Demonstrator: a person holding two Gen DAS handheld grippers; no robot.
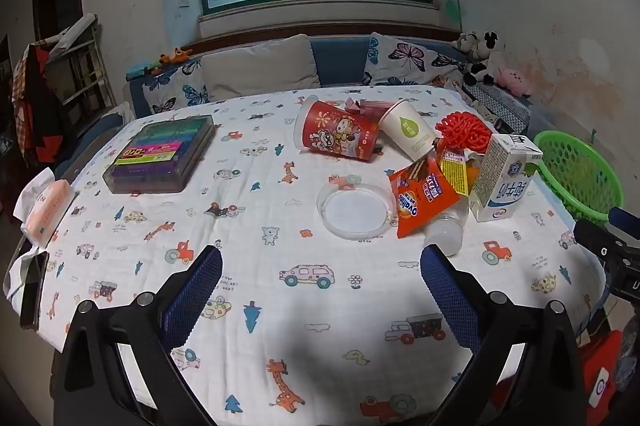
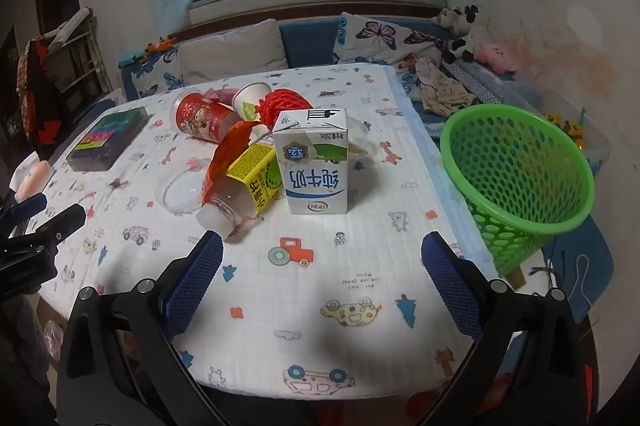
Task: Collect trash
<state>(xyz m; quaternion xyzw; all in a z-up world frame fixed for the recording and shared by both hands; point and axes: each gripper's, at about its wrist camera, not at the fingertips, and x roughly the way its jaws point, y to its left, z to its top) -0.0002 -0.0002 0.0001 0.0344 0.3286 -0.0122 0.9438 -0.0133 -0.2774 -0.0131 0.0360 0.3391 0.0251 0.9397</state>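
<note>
Both tools (image 1: 322, 258) (image 2: 322, 246) wide, empty; bottle (image 2: 236, 201) half hidden under wrapper (image 2: 224, 157); basket (image 1: 576, 177) cut off.

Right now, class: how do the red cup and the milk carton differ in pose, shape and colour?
The red cup lies tipped on its side; the milk carton stands upright. The red cup is round and tapered; the milk carton is boxy. The red cup is red with cartoon prints; the milk carton is white and blue. Both rest on the tablecloth.

Counter (image 1: 280, 306) covered by cartoon-print cloth. Lying directly on it: marker case (image 1: 160, 153), tissue pack (image 1: 44, 209), tipped red cup (image 1: 340, 135), paper cup (image 1: 410, 133), clear lid (image 1: 354, 211), Ovaltine wrapper (image 1: 420, 197), plastic bottle (image 2: 236, 197), upright milk carton (image 2: 314, 161).
</note>
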